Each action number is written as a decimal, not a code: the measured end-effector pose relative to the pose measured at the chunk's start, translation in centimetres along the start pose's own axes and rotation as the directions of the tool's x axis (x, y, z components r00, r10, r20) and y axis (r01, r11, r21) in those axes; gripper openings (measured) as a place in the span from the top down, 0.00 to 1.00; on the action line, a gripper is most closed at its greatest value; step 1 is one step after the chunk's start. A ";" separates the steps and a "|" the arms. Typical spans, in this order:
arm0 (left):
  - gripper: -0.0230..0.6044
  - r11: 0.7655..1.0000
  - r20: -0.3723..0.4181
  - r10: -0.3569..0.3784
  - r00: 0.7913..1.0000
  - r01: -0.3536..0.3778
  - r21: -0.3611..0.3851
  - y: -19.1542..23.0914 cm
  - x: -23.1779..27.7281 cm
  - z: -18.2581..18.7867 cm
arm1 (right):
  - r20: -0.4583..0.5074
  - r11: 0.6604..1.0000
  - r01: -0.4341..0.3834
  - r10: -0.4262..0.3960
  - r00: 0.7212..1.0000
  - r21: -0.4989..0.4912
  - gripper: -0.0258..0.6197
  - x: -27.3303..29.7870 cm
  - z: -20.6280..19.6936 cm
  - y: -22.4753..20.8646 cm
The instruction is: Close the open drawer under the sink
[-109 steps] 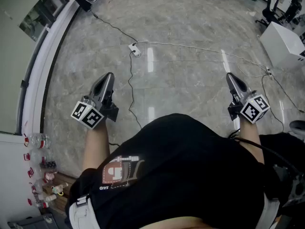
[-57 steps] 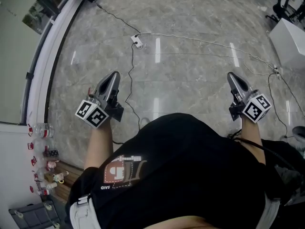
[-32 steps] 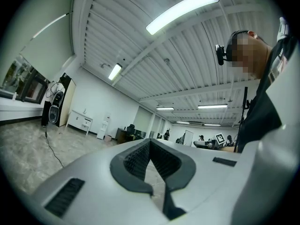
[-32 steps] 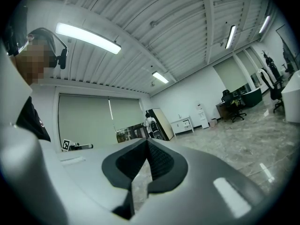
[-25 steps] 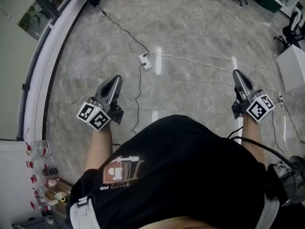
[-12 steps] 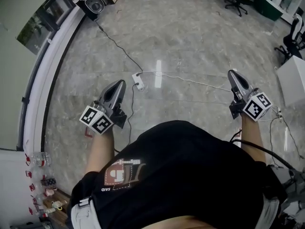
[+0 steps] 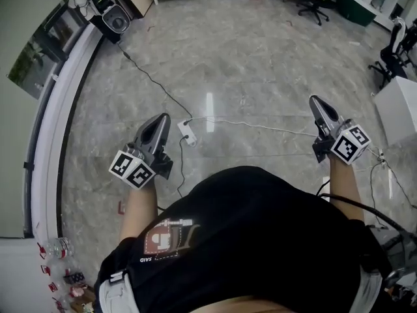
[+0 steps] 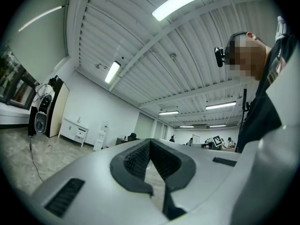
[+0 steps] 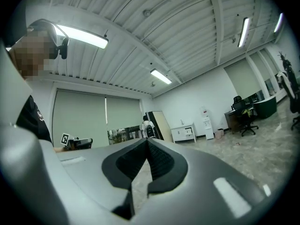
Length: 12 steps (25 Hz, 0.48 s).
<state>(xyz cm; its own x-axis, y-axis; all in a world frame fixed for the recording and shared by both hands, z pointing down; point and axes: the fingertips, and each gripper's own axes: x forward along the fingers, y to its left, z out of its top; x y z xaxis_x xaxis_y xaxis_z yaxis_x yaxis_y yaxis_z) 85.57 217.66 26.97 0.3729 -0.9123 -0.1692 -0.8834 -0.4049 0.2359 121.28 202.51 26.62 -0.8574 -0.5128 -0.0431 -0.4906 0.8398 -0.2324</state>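
1. Since a second ago the floor (image 7: pixel 260 57) has slid back under both hands: the power strip (image 7: pixel 187 133) now lies just right of the left gripper (image 7: pixel 160 120), and a speaker (image 7: pixel 112 18) shows at upper left.
2. Fingers (image 8: pixel 132 162) of the left gripper and the right gripper (image 7: pixel 317 104) are clenched together on nothing.
3. No sink or drawer shows in any view, so its direction, its long axis and the nearer hand cannot be told.

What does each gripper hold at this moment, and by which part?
Nothing is held: the left gripper and the right gripper are both shut, with nothing between the jaws.
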 end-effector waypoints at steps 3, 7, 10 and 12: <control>0.98 1.000 -0.008 -0.028 1.000 0.029 0.013 5.0 2.1 2.0 | 0.016 1.000 0.026 -0.026 1.000 0.002 0.97 4.5 0.7 -0.4; 0.98 0.998 -0.001 -0.063 0.998 0.063 0.024 11.1 4.8 5.0 | 0.046 0.998 0.065 -0.065 0.997 0.007 0.97 10.3 1.7 -1.3; 0.98 0.998 -0.001 -0.064 0.998 0.064 0.020 14.8 6.6 5.9 | 0.044 0.997 0.076 -0.076 0.996 0.018 0.97 13.7 1.5 -2.2; 0.98 0.998 -0.008 -0.061 0.998 0.061 0.019 16.4 7.8 6.1 | 0.035 0.996 0.084 -0.085 0.996 0.029 0.97 15.2 1.3 -3.3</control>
<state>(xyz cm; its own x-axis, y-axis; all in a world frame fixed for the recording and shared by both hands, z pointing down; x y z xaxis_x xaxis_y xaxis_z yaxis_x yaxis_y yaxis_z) 72.24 204.29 23.70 0.4280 -0.8866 -0.1753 -0.8645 -0.4582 0.2067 110.07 191.68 25.50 -0.8068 -0.5880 -0.0574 -0.5558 0.7884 -0.2636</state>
